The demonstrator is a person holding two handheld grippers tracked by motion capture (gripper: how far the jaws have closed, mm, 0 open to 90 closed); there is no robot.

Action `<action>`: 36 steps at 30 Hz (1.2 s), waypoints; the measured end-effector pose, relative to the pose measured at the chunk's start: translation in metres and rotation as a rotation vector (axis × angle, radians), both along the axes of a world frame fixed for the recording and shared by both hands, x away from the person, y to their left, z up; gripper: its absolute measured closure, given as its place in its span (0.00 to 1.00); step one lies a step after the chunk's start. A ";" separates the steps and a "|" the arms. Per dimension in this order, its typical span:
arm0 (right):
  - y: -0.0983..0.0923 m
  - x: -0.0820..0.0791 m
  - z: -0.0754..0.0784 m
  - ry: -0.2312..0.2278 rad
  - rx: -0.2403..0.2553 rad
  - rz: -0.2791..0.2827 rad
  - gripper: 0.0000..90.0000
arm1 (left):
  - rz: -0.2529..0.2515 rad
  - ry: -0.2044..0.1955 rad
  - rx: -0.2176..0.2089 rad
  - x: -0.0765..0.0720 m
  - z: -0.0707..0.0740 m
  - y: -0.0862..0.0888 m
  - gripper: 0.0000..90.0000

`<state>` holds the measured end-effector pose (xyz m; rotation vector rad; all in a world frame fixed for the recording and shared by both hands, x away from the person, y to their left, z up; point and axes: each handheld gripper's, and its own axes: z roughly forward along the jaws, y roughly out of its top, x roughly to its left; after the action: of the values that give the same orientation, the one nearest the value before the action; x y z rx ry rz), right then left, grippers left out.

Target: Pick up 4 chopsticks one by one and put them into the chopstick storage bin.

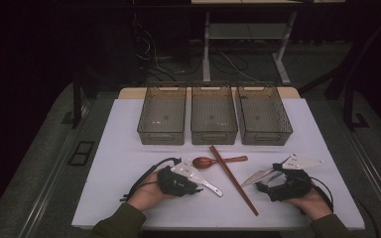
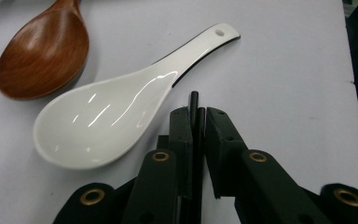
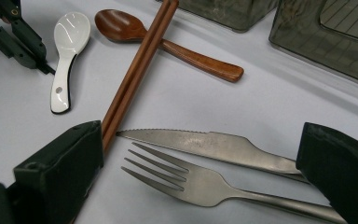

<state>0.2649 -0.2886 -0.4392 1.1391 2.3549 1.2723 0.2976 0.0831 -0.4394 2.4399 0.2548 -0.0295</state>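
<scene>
Two steps of description: white spoon (image 2: 107, 119) lies just beside left gripper's (image 2: 198, 112) closed jaws.

three empty bins (image 1: 214, 115), wooden spoon (image 1: 206, 161), chopsticks (image 1: 232, 179)

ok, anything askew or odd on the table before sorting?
Nothing spilled or broken. One overlap: the chopsticks lie diagonally across the wooden spoon handle, so the spoon is pinned under them. The white spoon lies flat beside the shut left gripper, untouched. Knife and fork lie between the open right gripper's jaws.
</scene>
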 end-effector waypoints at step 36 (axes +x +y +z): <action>0.000 0.000 0.000 0.002 -0.001 0.000 0.01 | 0.184 -0.028 0.002 0.017 0.005 0.046 0.86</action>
<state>0.2651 -0.2888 -0.4394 1.1400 2.3567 1.2704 0.3149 0.1293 -0.4339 2.4069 0.4655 0.0855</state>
